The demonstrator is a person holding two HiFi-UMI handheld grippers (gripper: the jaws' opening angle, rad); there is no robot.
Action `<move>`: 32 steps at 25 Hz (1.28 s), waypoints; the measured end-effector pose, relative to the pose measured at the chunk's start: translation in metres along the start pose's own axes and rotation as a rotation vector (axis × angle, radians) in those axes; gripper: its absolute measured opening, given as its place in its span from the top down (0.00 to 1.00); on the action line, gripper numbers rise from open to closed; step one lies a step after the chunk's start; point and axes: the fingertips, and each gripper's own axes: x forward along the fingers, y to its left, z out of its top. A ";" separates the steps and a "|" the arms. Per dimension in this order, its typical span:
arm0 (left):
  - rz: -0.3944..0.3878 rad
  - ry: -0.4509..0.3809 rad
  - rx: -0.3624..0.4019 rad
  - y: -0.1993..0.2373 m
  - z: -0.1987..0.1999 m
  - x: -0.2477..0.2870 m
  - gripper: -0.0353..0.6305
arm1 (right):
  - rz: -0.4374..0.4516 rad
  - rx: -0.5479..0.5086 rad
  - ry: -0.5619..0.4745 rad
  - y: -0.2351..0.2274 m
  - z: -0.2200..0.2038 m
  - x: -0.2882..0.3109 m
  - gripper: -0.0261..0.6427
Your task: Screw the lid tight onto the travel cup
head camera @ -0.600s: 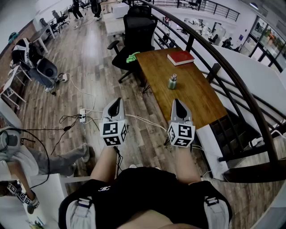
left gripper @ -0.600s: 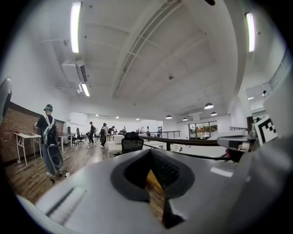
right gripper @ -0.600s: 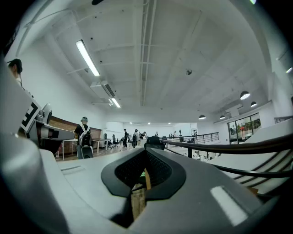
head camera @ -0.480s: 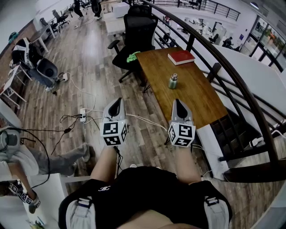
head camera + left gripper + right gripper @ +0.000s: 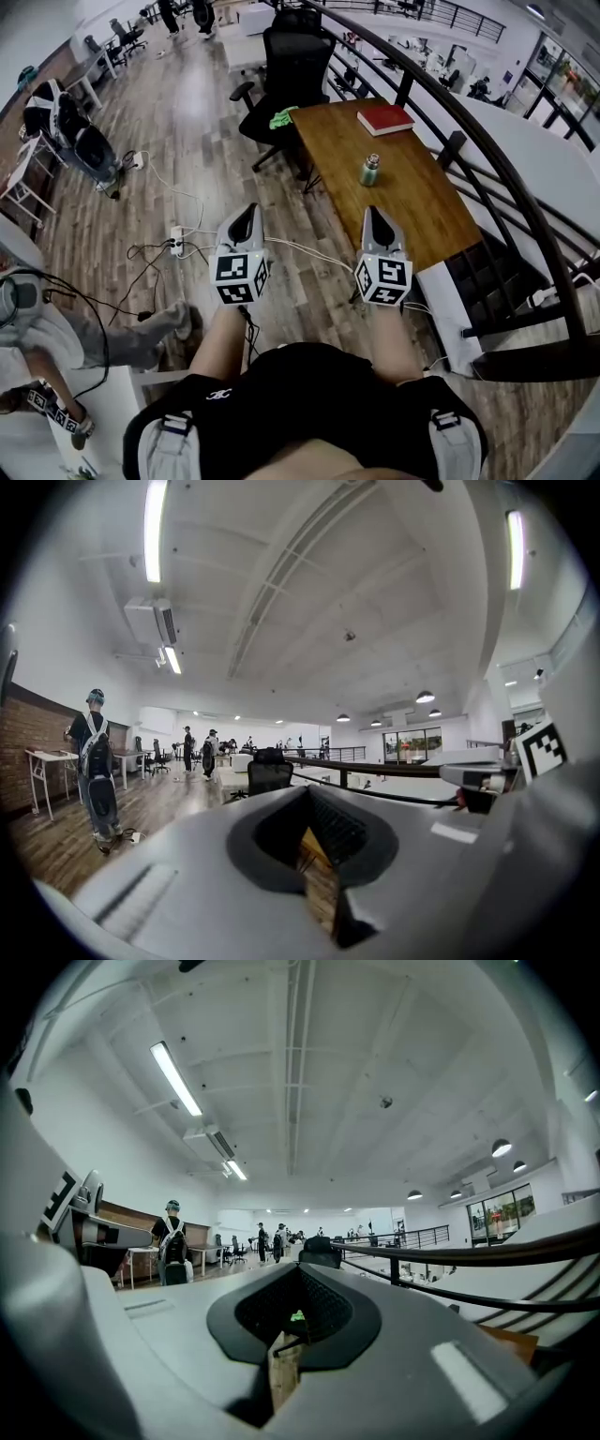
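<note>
Grippers first: my left gripper [image 5: 246, 212] and my right gripper [image 5: 372, 214] are both pinched fully together with nothing between the pads, and both gripper views confirm it, left gripper [image 5: 317, 847] and right gripper [image 5: 285, 1337] each showing only a thin sliver of floor and table through the closed jaws. Both hang side by side in front of the person's lap over the grey-brown plank floor [image 5: 187, 122], marker cubes facing the head camera, and neither touches anything. Small green metal travel cup [image 5: 370, 172] stands upright around the middle of the long brown wooden table [image 5: 422, 211], well apart from both grippers and ahead of the right one. Its silver lid [image 5: 372, 159] sits on top of the cup; whether it is screwed down I cannot tell at this size. Red hardcover book [image 5: 385, 119] lies flat near the table's far edge, well apart from the cup. Bright green cloth [image 5: 280, 119] is at the table's far left corner; on the table or on the chair, can't tell. Black mesh office chair [image 5: 286, 66] stands just beyond that corner. Curved black metal railing [image 5: 487, 155] runs along the table's right edge. White power strip [image 5: 175, 240] with cables lies on the floor to the left of the left gripper. In the left gripper view a person with a backpack [image 5: 97, 766] stands far off at the left.
</note>
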 end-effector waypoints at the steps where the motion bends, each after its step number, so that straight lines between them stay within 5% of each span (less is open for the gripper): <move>1: -0.001 -0.002 0.000 0.003 0.000 0.000 0.87 | 0.000 -0.002 -0.001 0.003 0.000 0.001 0.96; 18: -0.073 -0.036 0.015 0.066 -0.001 0.003 0.87 | -0.066 -0.040 -0.051 0.068 0.010 0.034 0.96; 32: -0.103 -0.007 -0.007 0.077 -0.017 0.046 0.87 | -0.086 -0.020 -0.032 0.055 -0.015 0.070 0.96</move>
